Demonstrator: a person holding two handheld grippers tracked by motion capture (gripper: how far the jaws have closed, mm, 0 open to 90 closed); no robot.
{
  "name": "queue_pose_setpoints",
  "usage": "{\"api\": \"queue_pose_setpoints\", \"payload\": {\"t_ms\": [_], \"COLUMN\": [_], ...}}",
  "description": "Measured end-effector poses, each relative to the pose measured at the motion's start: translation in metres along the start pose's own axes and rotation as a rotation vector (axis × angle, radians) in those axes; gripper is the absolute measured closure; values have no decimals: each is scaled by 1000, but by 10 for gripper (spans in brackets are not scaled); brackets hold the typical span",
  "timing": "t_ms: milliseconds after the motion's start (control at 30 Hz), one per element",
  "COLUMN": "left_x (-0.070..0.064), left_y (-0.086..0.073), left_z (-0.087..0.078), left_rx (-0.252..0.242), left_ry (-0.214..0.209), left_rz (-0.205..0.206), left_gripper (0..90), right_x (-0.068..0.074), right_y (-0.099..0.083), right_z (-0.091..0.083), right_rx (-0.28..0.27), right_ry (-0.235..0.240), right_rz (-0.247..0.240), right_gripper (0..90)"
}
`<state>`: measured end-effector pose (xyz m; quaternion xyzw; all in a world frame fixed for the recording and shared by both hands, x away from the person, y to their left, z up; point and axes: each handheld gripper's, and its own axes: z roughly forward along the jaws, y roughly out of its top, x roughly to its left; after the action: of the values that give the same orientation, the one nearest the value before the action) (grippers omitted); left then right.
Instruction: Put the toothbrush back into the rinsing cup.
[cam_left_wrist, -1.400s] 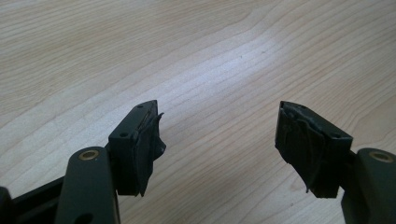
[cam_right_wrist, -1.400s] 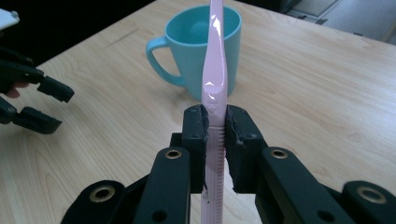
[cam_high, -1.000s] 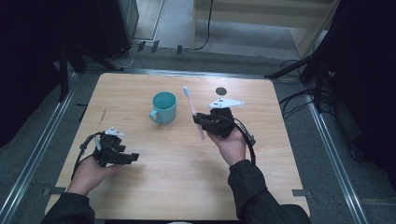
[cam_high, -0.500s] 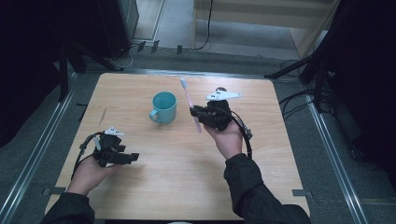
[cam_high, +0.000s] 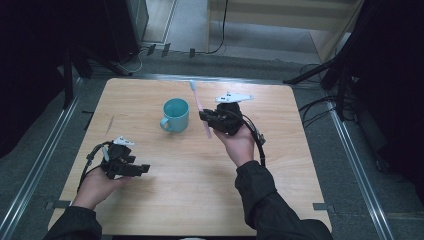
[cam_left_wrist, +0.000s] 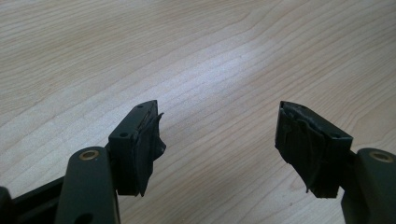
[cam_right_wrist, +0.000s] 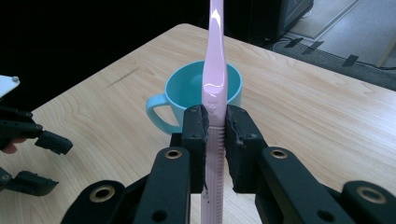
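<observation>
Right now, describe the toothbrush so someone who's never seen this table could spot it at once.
On the wooden table, find the teal mug near the far middle. Just right of it, the right gripper is shut on the toothbrush. It is the one long, thin, pale pink thing, raised off the table.

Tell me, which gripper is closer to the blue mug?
The right one. The right gripper sits just to the right of the mug, clamping a pink toothbrush beside it. The left gripper rests open, well back toward the person's side of the table.

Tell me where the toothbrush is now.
The pink toothbrush is clamped in the right gripper, just right of the teal mug, in the high view.
</observation>
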<state>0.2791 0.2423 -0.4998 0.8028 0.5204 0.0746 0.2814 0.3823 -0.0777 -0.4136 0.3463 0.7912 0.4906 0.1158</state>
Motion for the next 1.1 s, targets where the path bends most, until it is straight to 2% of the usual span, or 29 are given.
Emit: {"api": "queue_pose_setpoints", "payload": {"t_ms": [667,867,1100], "left_x": [0,0,1], "left_y": [0,0,0], "left_z": [0,-1,-1], "left_rx": [-3,-6,-6], "left_ry": [-5,-7,-9], "left_rz": [0,-3,-3], "left_gripper": [311,311,311], "right_x": [7,9,8], "right_y": [21,26,28], "right_z": [15,20,24], "right_rx": [-38,-65,-122], "right_ry": [-2,-10,-18], "right_rz": [-15,-21,-14], "right_gripper": [794,794,794]}}
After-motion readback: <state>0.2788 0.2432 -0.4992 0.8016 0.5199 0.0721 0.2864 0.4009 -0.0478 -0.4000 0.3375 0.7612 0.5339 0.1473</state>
